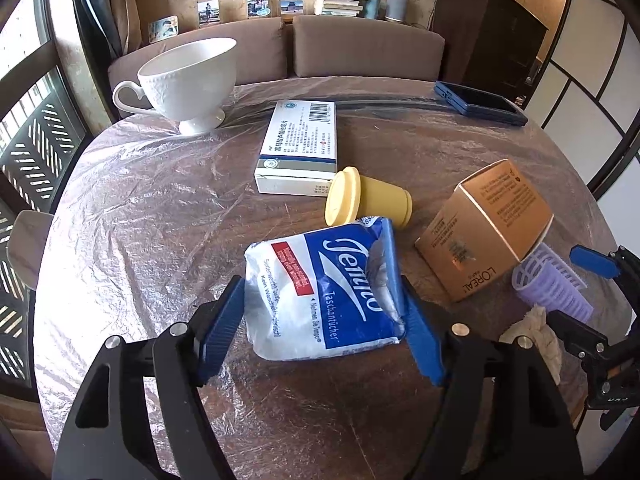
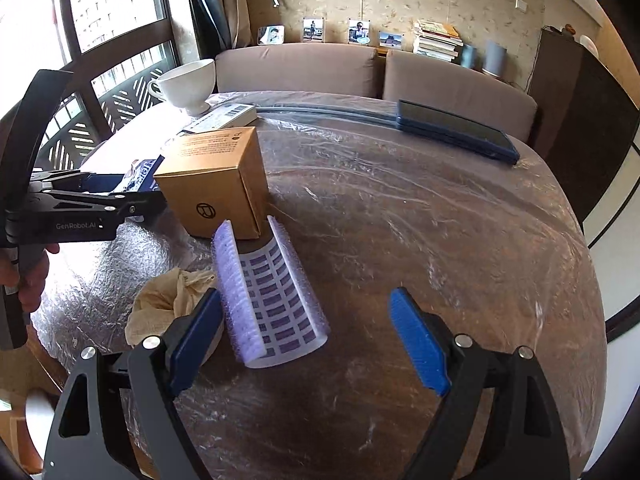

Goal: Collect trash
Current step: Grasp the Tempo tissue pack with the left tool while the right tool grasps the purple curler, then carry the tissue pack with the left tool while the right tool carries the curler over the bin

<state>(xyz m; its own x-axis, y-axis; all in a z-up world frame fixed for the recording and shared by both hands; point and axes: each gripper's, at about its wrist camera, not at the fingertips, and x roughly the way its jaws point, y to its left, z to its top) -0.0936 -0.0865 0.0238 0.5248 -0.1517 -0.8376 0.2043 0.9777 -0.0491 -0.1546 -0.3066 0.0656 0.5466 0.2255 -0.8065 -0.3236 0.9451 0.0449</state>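
Note:
My left gripper is closed on a blue and white tissue pack that rests on the plastic-covered round table; both pads touch its sides. My right gripper is open, with a purple hair roller lying between its fingers, nearer the left pad. A crumpled beige tissue lies left of the roller. A gold carton stands just beyond the roller; it also shows in the left wrist view. A yellow cup lies on its side beyond the tissue pack.
A white medicine box lies mid-table. A white teacup stands at the far left. A dark blue flat case lies at the far right edge. A brown sofa runs behind the table.

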